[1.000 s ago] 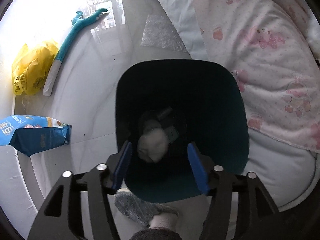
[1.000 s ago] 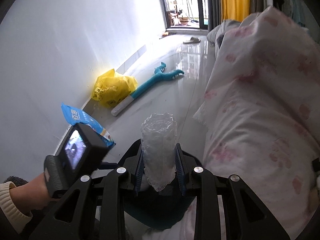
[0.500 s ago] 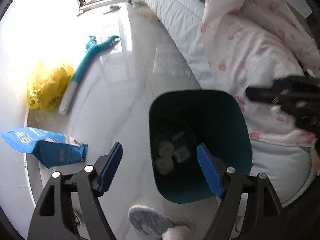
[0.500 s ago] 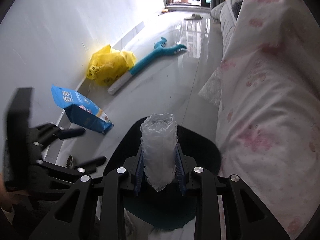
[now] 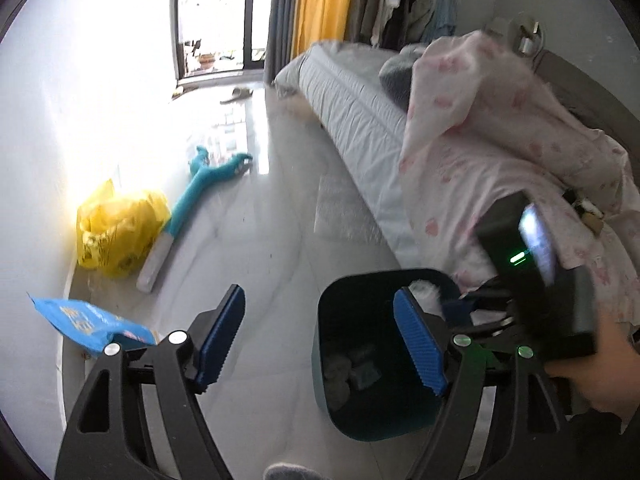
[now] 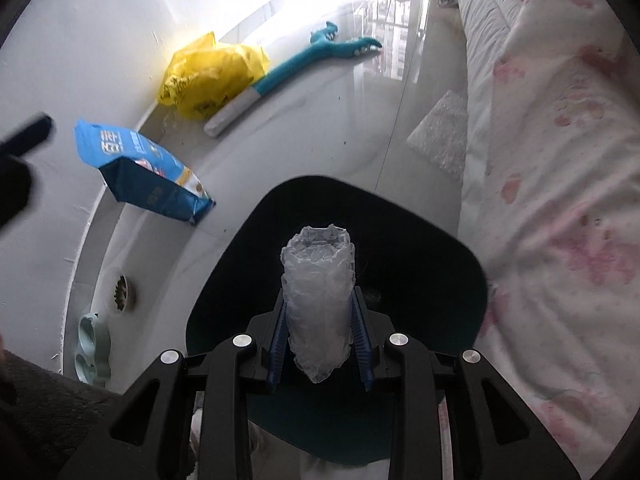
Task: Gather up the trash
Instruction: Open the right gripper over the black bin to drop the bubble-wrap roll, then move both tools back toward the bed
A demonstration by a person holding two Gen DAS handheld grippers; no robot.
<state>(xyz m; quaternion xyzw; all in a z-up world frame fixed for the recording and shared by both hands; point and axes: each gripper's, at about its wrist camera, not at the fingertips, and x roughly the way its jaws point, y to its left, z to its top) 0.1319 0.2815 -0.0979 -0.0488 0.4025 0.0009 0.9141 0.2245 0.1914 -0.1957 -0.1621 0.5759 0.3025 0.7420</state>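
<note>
A dark teal trash bin (image 5: pixel 352 408) (image 6: pixel 420 240) stands on the pale floor beside the bed, with several crumpled white and blue bits at its bottom. My right gripper (image 6: pixel 320 340) is shut on a crumpled clear plastic roll (image 6: pixel 318 288) and holds it upright right above the bin's mouth. My left gripper (image 5: pixel 320 340) is open and empty, up over the floor at the bin's left side. In the left wrist view a hand (image 5: pixel 608 376) holds the right gripper's black body (image 5: pixel 532 264) over the bin's right rim.
Along the wall lie a blue snack bag (image 6: pixel 140 168) (image 5: pixel 88 320), a yellow plastic bag (image 6: pixel 208 76) (image 5: pixel 116 232) and a teal long-handled tool (image 6: pixel 296 68) (image 5: pixel 192 208). Pet bowls (image 6: pixel 96 336) sit near the wall. A bubble-wrap sheet (image 6: pixel 440 140) lies by the bed with its pink blanket (image 6: pixel 560 200).
My left gripper rose, tilted up away from the bin and opened wider. My right gripper came down with the plastic roll until it hangs over the bin's mouth.
</note>
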